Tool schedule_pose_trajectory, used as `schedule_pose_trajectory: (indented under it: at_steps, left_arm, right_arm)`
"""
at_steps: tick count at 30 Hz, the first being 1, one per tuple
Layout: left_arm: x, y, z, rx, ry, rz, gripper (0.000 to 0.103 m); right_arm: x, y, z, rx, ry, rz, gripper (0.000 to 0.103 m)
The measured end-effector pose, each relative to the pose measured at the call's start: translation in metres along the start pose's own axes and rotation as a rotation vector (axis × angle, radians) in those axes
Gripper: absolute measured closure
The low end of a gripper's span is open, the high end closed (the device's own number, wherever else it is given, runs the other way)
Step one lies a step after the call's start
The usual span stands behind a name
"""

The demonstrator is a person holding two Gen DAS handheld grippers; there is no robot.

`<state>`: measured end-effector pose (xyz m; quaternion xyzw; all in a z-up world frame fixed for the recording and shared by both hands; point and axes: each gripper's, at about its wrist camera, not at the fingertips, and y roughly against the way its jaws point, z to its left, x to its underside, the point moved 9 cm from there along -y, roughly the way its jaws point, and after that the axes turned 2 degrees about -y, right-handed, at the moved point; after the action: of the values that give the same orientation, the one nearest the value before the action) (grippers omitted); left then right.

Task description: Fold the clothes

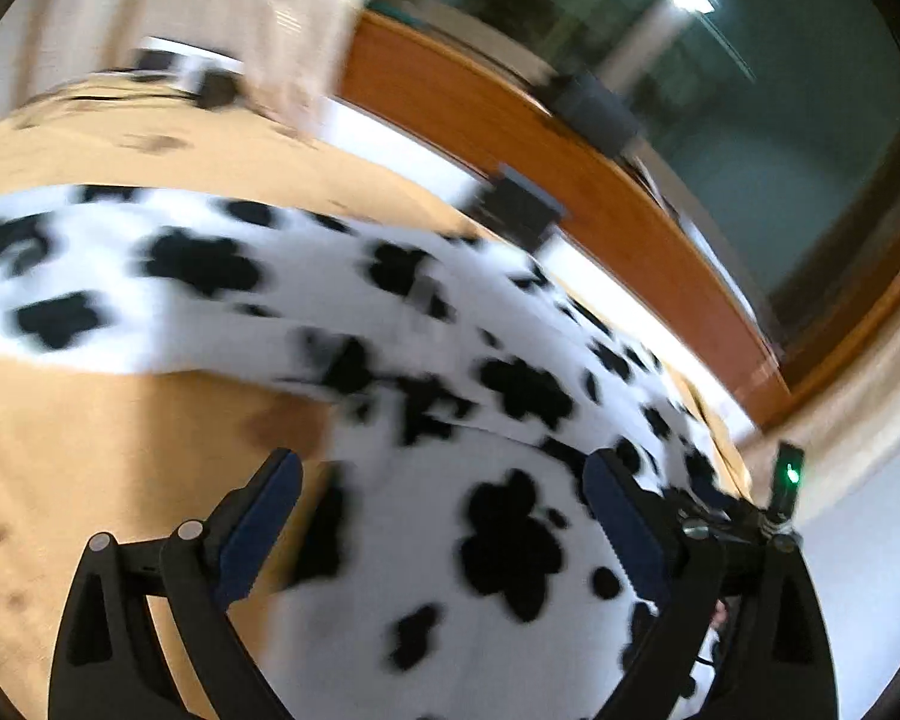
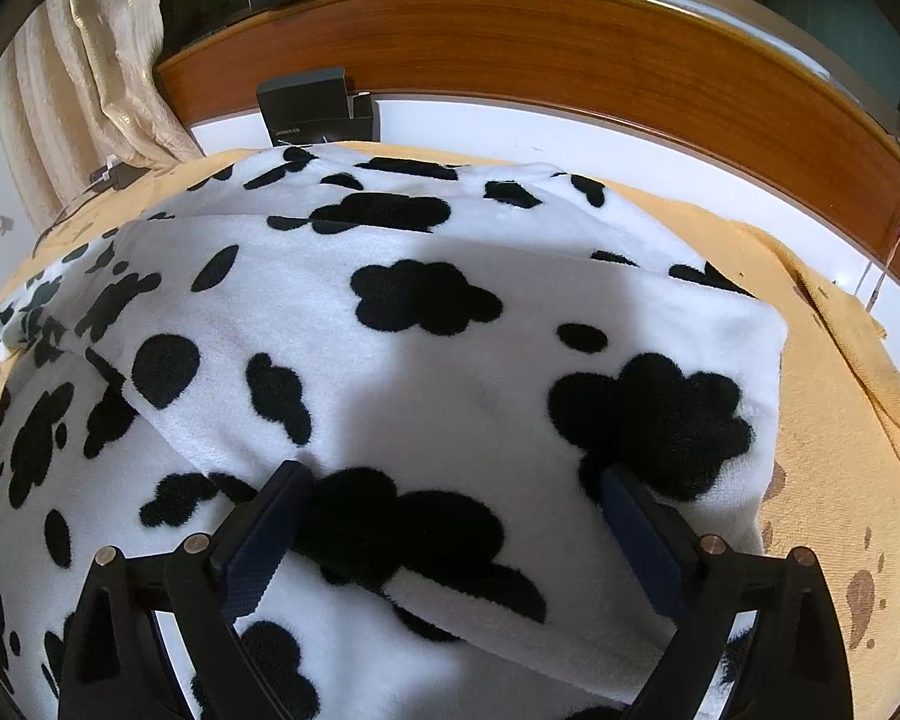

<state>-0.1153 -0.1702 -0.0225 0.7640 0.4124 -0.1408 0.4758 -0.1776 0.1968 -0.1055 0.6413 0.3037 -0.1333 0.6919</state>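
Observation:
A white fleece garment with black cow-like spots (image 2: 438, 360) lies on a tan cloth-covered surface (image 2: 834, 480), with one layer folded over another. My right gripper (image 2: 453, 477) is open, its blue-padded fingers straddling the near edge of the folded layer. In the left wrist view, which is blurred, the same spotted garment (image 1: 390, 312) stretches across the surface. My left gripper (image 1: 441, 465) is open just above the garment, with nothing between its fingers.
A wooden rail (image 2: 570, 42) runs along the far side. A dark box (image 2: 312, 105) stands by the rail. A cream curtain (image 2: 84, 78) hangs at the far left. The tan cloth (image 1: 90, 450) lies bare to the left of the garment. A window (image 1: 750, 90) is behind the rail.

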Motion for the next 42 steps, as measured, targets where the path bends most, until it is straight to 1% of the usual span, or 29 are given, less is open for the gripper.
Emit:
schedule_pose_trajectory:
  at_steps: [3, 4, 6, 7, 9, 11, 13, 15, 17, 19, 20, 21, 22, 25, 28, 32, 33, 35, 37, 39, 40, 41, 42]
  left_arm:
    - [0.004, 0.020, 0.023, -0.028, 0.049, -0.040, 0.001]
    - [0.006, 0.024, 0.027, -0.038, 0.055, -0.051, 0.001]
    - [0.011, 0.026, 0.032, -0.045, 0.058, -0.061, 0.001]
    - [0.012, 0.026, 0.034, -0.043, 0.059, -0.062, 0.001]
    - [0.010, 0.031, 0.037, -0.046, 0.069, -0.086, 0.001]
    - [0.002, 0.049, 0.042, -0.068, 0.074, -0.158, 0.001]
    - [-0.006, 0.072, 0.050, -0.109, 0.080, -0.247, 0.001]
    - [-0.012, 0.102, 0.064, -0.170, 0.092, -0.356, 0.001]
    - [-0.009, 0.132, 0.085, -0.255, 0.126, -0.449, 0.001]
    - [0.001, 0.156, 0.109, -0.340, 0.167, -0.524, 0.001]
    - [0.010, 0.169, 0.123, -0.401, 0.187, -0.570, 0.001]
    - [0.017, 0.179, 0.133, -0.449, 0.209, -0.597, 0.001]
    - [0.023, 0.187, 0.144, -0.475, 0.242, -0.616, 0.001]
    - [0.032, 0.209, 0.163, -0.484, 0.332, -0.686, 0.001]
    - [0.035, 0.218, 0.177, -0.525, 0.390, -0.722, 0.001]
    - [0.040, 0.231, 0.194, -0.579, 0.468, -0.770, 0.000]
    - [0.041, 0.234, 0.195, -0.596, 0.473, -0.783, 0.000]
    - [0.040, 0.242, 0.187, -0.641, 0.434, -0.821, 0.000]
    - [0.042, 0.252, 0.183, -0.695, 0.420, -0.871, 0.000]
    - [0.048, 0.266, 0.181, -0.781, 0.415, -0.914, 0.000]
    - [0.048, 0.267, 0.180, -0.816, 0.408, -0.916, 0.000]
    - [0.047, 0.266, 0.180, -0.836, 0.399, -0.906, 0.000]
    - [0.046, 0.263, 0.181, -0.836, 0.396, -0.890, 0.000]
  right_arm:
    - [-0.001, 0.000, 0.000, 0.013, 0.001, 0.009, 0.004]
    - [-0.003, 0.000, 0.000, 0.035, -0.001, 0.023, 0.001]
    - [-0.012, 0.006, 0.002, 0.091, -0.036, 0.035, 0.001]
    - [-0.018, 0.010, 0.006, 0.100, -0.049, 0.023, 0.001]
    - [-0.041, 0.029, 0.034, 0.053, -0.025, -0.050, 0.001]
    - [-0.068, 0.051, 0.084, -0.037, 0.054, -0.122, 0.001]
    - [-0.093, 0.074, 0.154, -0.161, 0.174, -0.186, 0.001]
    - [-0.107, 0.088, 0.220, -0.260, 0.280, -0.229, 0.001]
    - [-0.112, 0.096, 0.279, -0.356, 0.365, -0.238, 0.001]
    - [-0.109, 0.099, 0.343, -0.447, 0.460, -0.233, 0.001]
    - [-0.105, 0.100, 0.377, -0.483, 0.516, -0.233, 0.001]
    - [-0.100, 0.100, 0.407, -0.513, 0.570, -0.234, 0.001]
    - [-0.094, 0.101, 0.432, -0.540, 0.615, -0.233, 0.001]
    - [-0.071, 0.101, 0.507, -0.626, 0.745, -0.220, 0.001]
    - [-0.052, 0.102, 0.566, -0.690, 0.841, -0.203, 0.002]
    - [-0.042, 0.108, 0.605, -0.715, 0.926, -0.223, 0.002]
    - [-0.039, 0.109, 0.611, -0.716, 0.952, -0.225, 0.002]
    - [-0.036, 0.110, 0.623, -0.721, 0.995, -0.227, 0.002]
    - [-0.036, 0.109, 0.628, -0.729, 1.007, -0.225, 0.002]
    - [-0.038, 0.107, 0.636, -0.729, 1.012, -0.221, 0.002]
    - [-0.038, 0.105, 0.639, -0.733, 1.013, -0.209, 0.002]
    - [-0.039, 0.104, 0.642, -0.738, 1.018, -0.198, 0.002]
    - [-0.039, 0.103, 0.645, -0.741, 1.028, -0.188, 0.002]
